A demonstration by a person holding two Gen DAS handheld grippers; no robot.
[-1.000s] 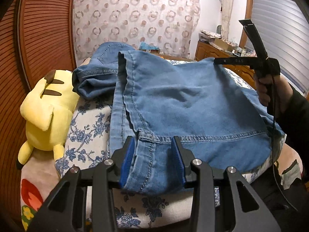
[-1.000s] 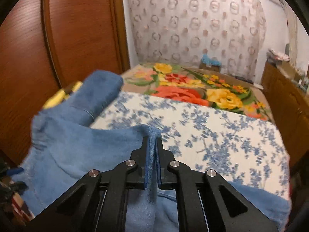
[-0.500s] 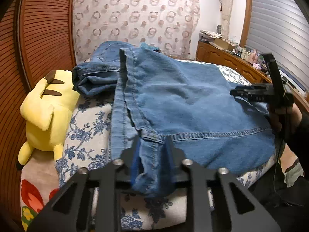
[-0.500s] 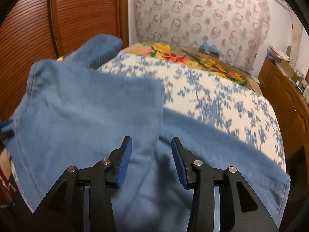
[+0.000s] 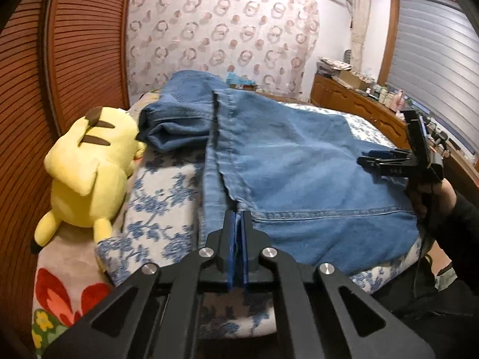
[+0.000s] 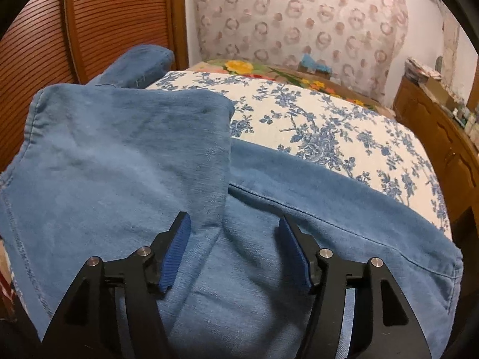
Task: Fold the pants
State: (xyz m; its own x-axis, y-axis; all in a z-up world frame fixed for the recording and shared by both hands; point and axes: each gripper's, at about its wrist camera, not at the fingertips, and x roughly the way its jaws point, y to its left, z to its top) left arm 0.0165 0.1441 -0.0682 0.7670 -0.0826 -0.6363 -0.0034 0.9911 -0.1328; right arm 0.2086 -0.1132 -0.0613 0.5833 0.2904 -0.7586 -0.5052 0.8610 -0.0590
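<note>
On the bed, pants run crosswise; left gripper pinches them, right gripper gapes.

— Where is my left wrist view sitting?
— Low at the near edge of the bed, looking along the left gripper across the jeans toward the curtain.
— And my right one?
— Close above the jeans, behind the right gripper, facing the same curtain. Both share denim, floral bedspread and louvred door.
</note>
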